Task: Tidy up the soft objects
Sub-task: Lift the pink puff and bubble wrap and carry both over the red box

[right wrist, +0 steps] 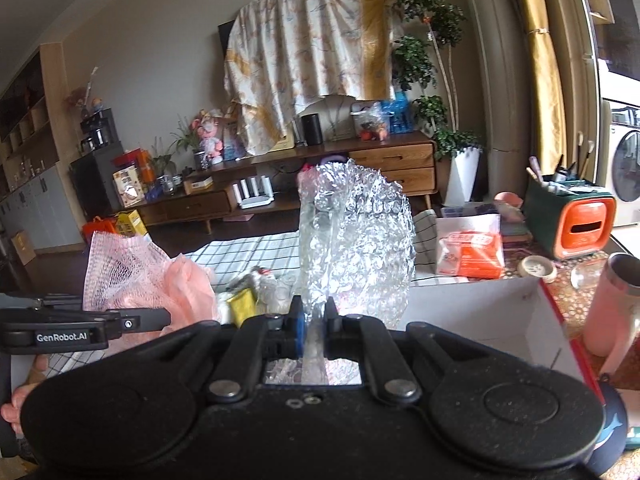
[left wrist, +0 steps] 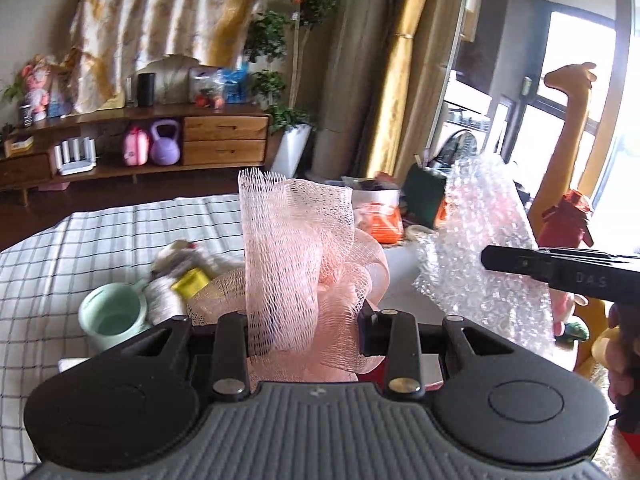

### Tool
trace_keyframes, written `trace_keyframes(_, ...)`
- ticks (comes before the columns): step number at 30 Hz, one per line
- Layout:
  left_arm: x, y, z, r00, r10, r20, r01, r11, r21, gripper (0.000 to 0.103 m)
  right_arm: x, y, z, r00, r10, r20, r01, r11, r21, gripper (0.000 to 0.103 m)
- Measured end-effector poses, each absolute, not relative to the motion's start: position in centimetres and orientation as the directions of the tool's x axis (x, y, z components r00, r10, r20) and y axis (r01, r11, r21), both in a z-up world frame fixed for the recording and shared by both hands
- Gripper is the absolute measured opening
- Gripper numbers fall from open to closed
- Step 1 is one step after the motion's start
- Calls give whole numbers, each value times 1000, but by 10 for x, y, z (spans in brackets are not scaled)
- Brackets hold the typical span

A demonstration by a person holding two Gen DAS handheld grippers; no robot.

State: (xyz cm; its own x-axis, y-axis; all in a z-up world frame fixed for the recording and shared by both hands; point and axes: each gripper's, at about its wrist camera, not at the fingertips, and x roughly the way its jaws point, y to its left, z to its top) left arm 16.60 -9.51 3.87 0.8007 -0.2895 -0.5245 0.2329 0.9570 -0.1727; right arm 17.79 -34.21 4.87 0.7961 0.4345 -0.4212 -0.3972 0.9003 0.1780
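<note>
Left gripper (left wrist: 304,320): jaws pinch the pink mesh netting bundle (left wrist: 298,252), which is lifted clear of the checked white tablecloth (left wrist: 80,240).
Left-hand advice: I judge the netting loose and trailing; keep the squeeze firm and carry it high over the mint green ceramic mug (left wrist: 110,316).
Right gripper (right wrist: 312,316): jaws nearly pressed together on a crumpled clear bubble-wrap sheet (right wrist: 356,240), held in the air.
Likely goal: the white cardboard box (right wrist: 480,312) just beside it; lower both in, then release.

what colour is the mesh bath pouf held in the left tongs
Pale pink netting; the mesh bath pouf shows best in the left wrist view.
</note>
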Motion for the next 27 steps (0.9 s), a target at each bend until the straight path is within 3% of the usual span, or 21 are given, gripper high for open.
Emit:
trace_keyframes(14, 232, -194, 18, 705, -404, -583, 364, 911, -193, 34, 220, -411, 19, 829, 316, -461, -252, 947, 196, 7)
trace_keyframes(27, 308, -247, -41, 598, -361, -716, 333, 924, -188, 34, 266, -443, -36, 775, 268, -572, -201, 963, 179, 8)
